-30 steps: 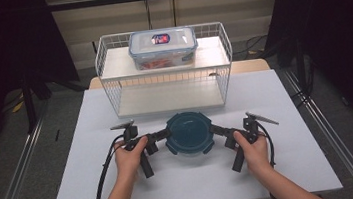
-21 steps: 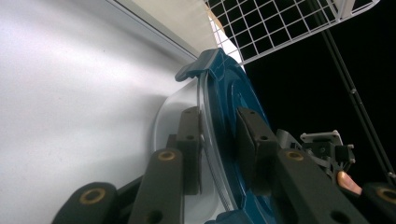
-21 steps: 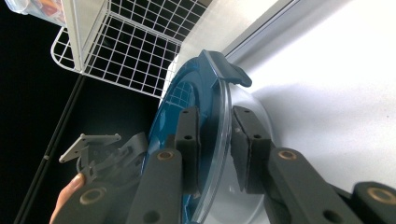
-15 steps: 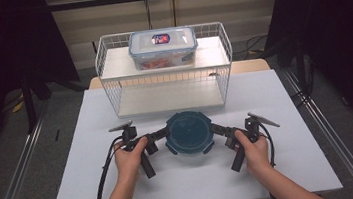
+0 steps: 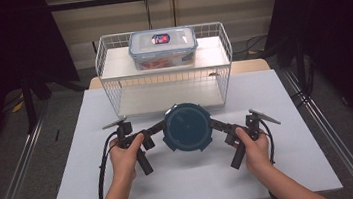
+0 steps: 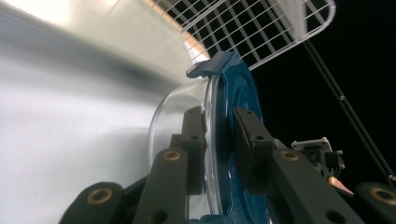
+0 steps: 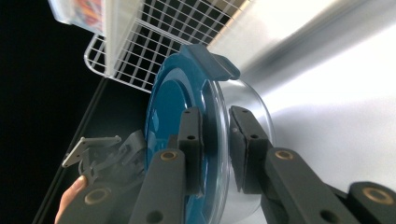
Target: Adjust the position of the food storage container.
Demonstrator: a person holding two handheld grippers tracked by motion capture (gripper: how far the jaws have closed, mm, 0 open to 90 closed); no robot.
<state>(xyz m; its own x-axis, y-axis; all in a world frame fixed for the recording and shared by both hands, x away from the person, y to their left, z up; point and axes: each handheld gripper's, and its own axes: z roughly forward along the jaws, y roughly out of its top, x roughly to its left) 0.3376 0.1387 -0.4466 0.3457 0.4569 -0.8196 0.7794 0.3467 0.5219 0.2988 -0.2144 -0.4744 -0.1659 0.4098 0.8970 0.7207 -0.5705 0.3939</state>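
A round clear glass container with a dark teal lid (image 5: 186,127) is held just above the white table (image 5: 198,177), in front of the wire rack. My left gripper (image 5: 160,127) grips its left rim and my right gripper (image 5: 215,124) its right rim. In the left gripper view the gripper (image 6: 218,126) is shut on the rim, one pad on the glass bowl (image 6: 173,112) and one on the lid (image 6: 243,93); its jaws have just been closing on it. In the right gripper view the gripper (image 7: 215,126) clamps the lid (image 7: 170,93) and the glass the same way.
A white wire rack (image 5: 107,82) with two shelves stands at the back of the table, close behind the container. On its top shelf sits a clear food box (image 5: 162,46) with a clip lid. The lower shelf is bare. Dark floor surrounds the table.
The container and the left gripper have risen a little off the table. The right hand has hardly moved.
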